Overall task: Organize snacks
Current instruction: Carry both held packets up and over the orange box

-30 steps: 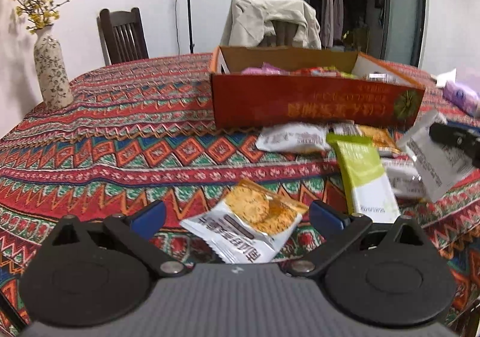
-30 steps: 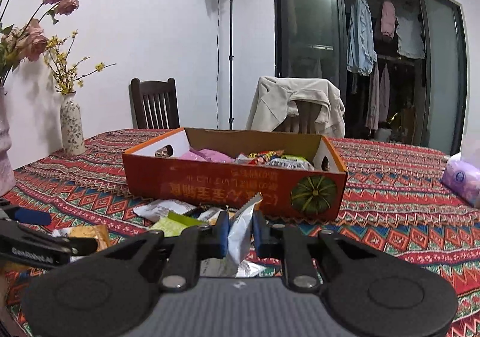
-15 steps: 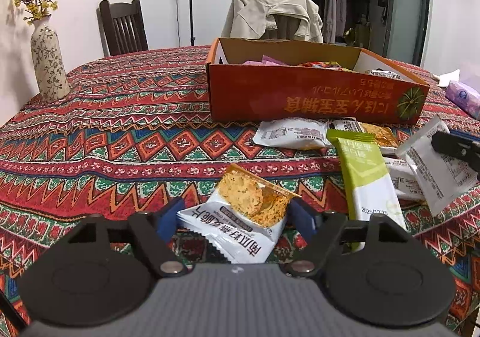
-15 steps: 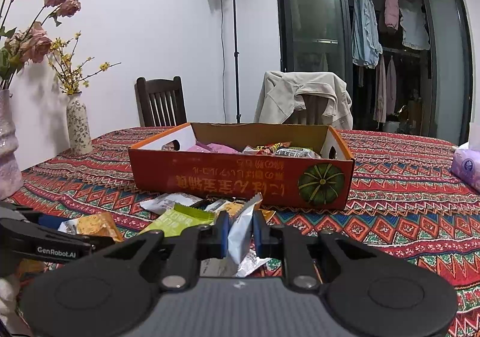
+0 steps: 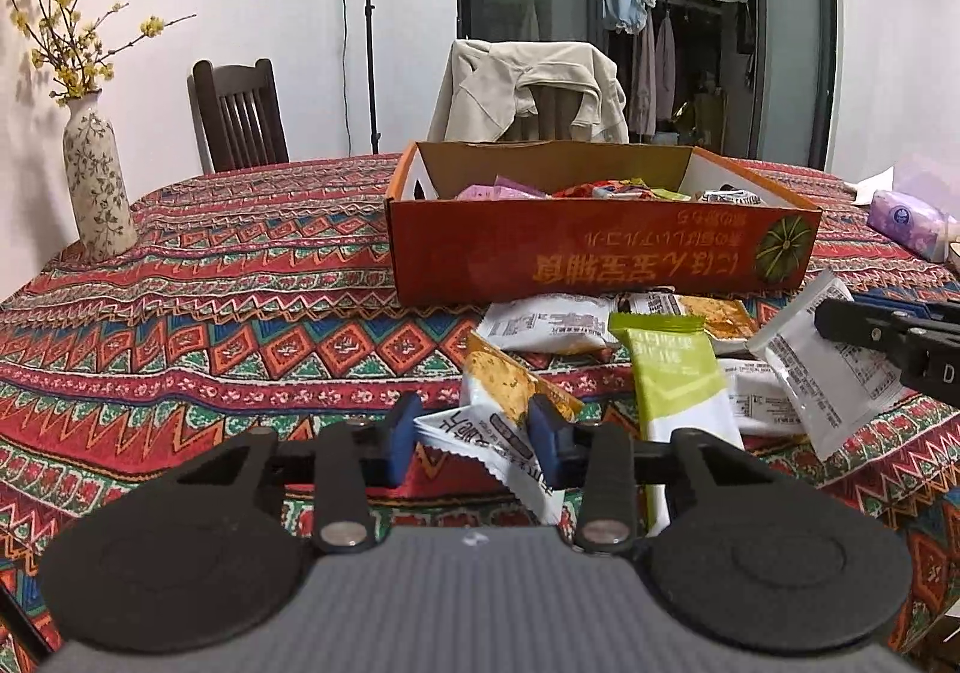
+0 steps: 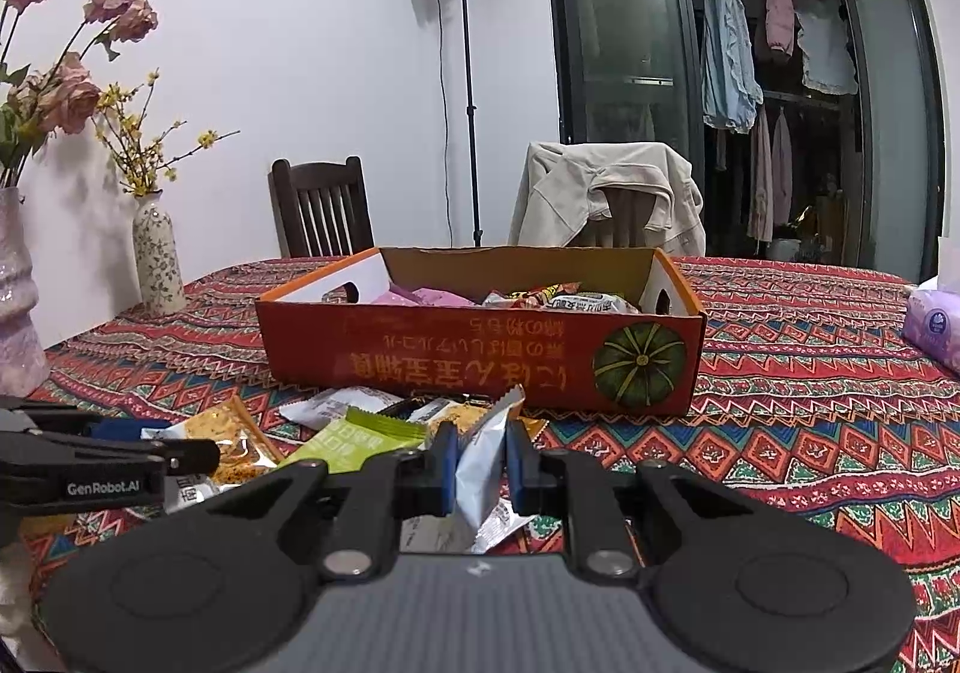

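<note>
while left gripper (image 5: 474, 436) clamps cracker packet (image 5: 498, 403), right gripper (image 6: 478, 463) pinches silver packet (image 6: 480, 469), seemingly upright.

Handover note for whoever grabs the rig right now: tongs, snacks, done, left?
Left tongs: shut on the cracker packet, lifted off the cloth.
Right tongs: shut on the white packet, held upright.
Orange box: on the table, already holding several snacks.
Loose in front of the box: green packet and a few white ones.
Done: both packets gripped.
Left: drop both into the box, then clear the loose ones.
</note>
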Demonstrator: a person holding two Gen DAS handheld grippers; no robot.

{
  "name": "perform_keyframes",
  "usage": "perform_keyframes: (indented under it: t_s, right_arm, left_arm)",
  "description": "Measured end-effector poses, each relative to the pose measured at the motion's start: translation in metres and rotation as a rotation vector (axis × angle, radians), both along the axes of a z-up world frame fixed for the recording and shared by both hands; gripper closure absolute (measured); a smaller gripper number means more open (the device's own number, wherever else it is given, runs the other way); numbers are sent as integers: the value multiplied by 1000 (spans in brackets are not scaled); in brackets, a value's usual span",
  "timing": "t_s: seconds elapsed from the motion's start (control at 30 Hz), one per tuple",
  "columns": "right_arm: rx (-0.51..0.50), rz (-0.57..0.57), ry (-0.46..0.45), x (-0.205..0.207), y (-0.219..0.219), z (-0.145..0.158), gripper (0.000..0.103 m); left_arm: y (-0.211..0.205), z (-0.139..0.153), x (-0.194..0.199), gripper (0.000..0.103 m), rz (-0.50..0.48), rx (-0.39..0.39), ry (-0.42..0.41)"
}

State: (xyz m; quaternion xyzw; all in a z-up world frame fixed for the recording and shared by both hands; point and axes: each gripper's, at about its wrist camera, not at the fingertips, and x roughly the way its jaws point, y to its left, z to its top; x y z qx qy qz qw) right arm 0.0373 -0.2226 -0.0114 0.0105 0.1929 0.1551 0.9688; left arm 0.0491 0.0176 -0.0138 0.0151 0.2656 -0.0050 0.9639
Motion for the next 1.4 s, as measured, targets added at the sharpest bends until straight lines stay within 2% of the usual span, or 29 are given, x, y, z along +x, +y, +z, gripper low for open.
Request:
perform_keyframes:
  t_s: [0.07, 0.13, 0.2, 0.3, 0.5, 0.67, 0.8, 0.87, 0.9, 1.23, 1.4]
  right_arm:
    - [1, -1, 1, 0, 0, 0, 87]
    - [2, -1, 2, 0, 0, 0, 87]
    - [2, -2, 3, 0, -1, 0, 87]
    - [3, -3, 3, 0, -1, 0, 87]
    - [8, -7, 8, 3, -4, -1, 87]
    - [15, -7, 9, 4, -7, -2, 87]
    - [22, -7, 12, 6, -9, -3, 87]
    - [26, -6, 14, 7, -9, -4, 87]
    - [28, -5, 16, 7, -9, -5, 87]
    - [34, -7, 11, 6, -11, -4, 87]
    - [35, -7, -1, 5, -11, 0, 87]
  left_arm:
    - [0, -1, 2, 60, 3, 10, 12]
    - [1, -4, 6, 51, 17, 22, 36]
    - [2, -5, 10, 36, 22, 25, 56]
    - [2, -3, 14, 27, 2, 33, 70]
    - [-7, -3, 30, 20, -60, 51, 148]
    - [-9, -9, 43, 21, -69, 68, 206]
    - [-3, -7, 43, 37, -103, 7, 242]
    - [-4, -6, 40, 51, -120, 5, 235]
    - [-5, -5, 39, 53, -120, 8, 232]
    - [-8, -5, 26, 58, -94, -2, 159]
    - [-6, 12, 17, 58, -82, -9, 71]
